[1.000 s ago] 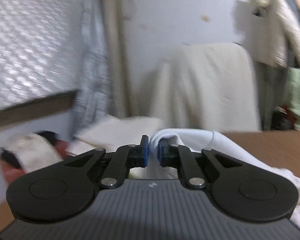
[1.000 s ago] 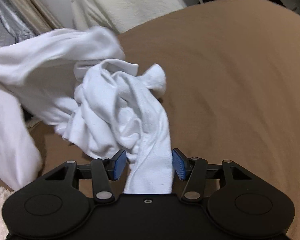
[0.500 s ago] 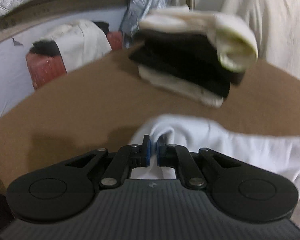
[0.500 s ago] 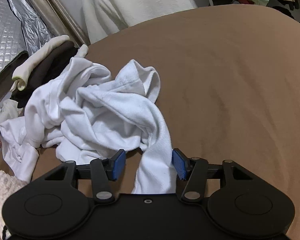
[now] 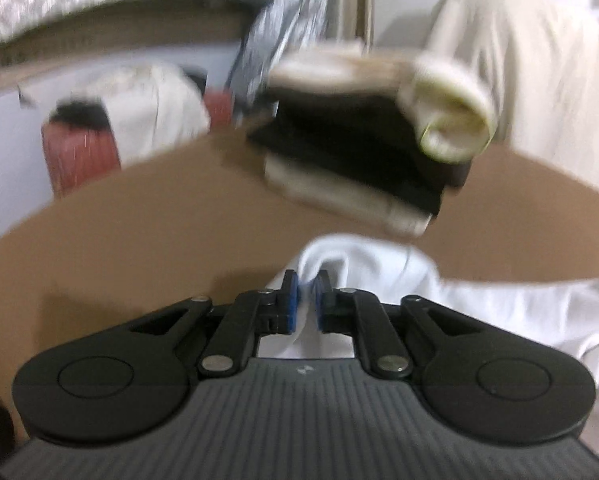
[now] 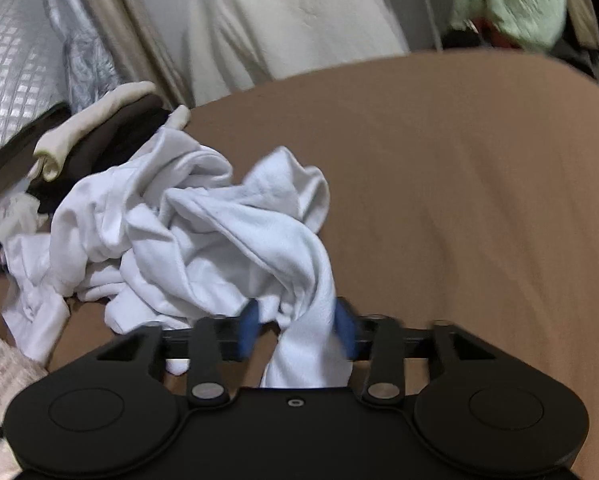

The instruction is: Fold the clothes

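A crumpled white garment [image 6: 203,240] lies heaped on the brown tabletop [image 6: 459,184], toward its left side in the right wrist view. The left gripper [image 5: 306,286] has its blue-padded fingers [image 5: 289,300] drawn nearly together, pinching a thin fold of the white garment [image 5: 379,264] between them, with the cloth trailing off to the right across the brown surface. The right gripper [image 6: 297,320] has its fingers [image 6: 249,322] set wider apart, with a twisted strand of the same garment running down between them; motion blur makes it impossible to tell whether the pads actually press on the cloth. Just beyond the garment sits a stack of folded clothes [image 5: 371,148], cream and dark layers, with a rolled cream edge on top. Both views are blurred. A cream cloth [image 6: 283,20] hangs past the far edge of the tabletop.
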`<state>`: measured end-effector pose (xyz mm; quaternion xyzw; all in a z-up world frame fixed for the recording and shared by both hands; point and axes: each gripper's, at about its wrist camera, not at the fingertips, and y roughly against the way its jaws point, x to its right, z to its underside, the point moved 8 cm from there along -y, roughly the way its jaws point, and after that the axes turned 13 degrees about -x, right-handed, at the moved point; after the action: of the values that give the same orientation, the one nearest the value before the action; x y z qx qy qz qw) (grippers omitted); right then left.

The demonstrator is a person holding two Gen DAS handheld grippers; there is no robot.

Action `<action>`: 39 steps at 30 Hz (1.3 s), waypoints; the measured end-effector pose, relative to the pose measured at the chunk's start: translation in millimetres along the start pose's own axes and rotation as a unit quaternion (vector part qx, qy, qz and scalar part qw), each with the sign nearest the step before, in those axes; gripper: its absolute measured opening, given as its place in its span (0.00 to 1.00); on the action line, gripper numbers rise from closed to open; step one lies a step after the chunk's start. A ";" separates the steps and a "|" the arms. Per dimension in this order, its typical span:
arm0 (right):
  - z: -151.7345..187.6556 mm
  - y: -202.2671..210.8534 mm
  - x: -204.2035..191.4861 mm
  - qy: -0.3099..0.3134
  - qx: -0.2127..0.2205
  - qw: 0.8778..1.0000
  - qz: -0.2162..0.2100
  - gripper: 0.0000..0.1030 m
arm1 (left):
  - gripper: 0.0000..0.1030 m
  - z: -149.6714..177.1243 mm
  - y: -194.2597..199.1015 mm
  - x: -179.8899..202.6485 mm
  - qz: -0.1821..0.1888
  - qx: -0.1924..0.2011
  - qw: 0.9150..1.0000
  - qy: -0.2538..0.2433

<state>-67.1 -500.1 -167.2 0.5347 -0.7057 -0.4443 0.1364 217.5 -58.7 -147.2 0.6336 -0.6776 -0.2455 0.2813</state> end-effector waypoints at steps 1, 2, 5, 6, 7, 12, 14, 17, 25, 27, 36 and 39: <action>-1.7 -0.7 0.1 0.001 0.000 1.000 0.008 0.16 | 0.29 -3.1 9.1 3.7 0.015 0.022 1.000 0.001; -4.1 -1.9 1.7 -0.005 0.001 1.000 0.016 0.14 | 0.57 -5.1 18.0 7.5 0.043 0.039 0.998 0.008; -9.9 -8.5 13.0 -0.038 -0.010 0.998 0.047 0.06 | 0.84 -6.8 43.8 17.9 0.130 0.076 0.988 0.023; -11.7 -8.7 17.4 -0.045 -0.009 0.997 0.056 0.05 | 0.84 -5.3 49.9 21.5 0.143 0.080 0.986 0.019; -13.7 -8.2 21.7 -0.051 -0.007 0.997 0.064 0.05 | 0.84 -2.6 53.4 26.5 0.149 0.074 0.986 0.011; -29.8 15.7 36.7 -0.045 0.042 0.992 0.112 0.04 | 0.84 10.1 55.5 66.9 0.226 0.007 0.973 -0.046; -40.6 35.0 45.1 -0.037 0.074 0.986 0.147 0.03 | 0.87 18.0 51.6 91.7 0.228 -0.043 0.968 -0.093; -52.0 57.5 67.8 -0.097 0.086 0.980 0.154 0.03 | 0.88 33.2 39.4 126.2 0.202 -0.123 0.958 -0.164; -44.0 66.5 64.8 -0.085 0.070 0.984 0.142 0.04 | 1.00 66.8 56.0 212.8 0.295 -0.179 0.892 -0.292; -43.3 65.4 62.3 -0.090 0.068 0.986 0.124 0.04 | 1.00 84.4 41.0 229.3 0.286 -0.235 0.874 -0.316; -39.2 62.0 54.0 -0.087 0.033 0.996 0.003 0.05 | 0.06 42.9 27.2 248.3 0.121 -0.132 0.904 -0.388; -61.0 67.7 46.7 -0.091 0.008 0.989 -0.116 0.05 | 0.06 10.0 45.6 251.9 0.091 -0.072 0.905 -0.409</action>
<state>-87.6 -568.1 -93.4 0.5716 -0.6518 -0.4983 0.0143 167.9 -306.5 -105.3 0.3916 -0.7683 -0.5043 0.0455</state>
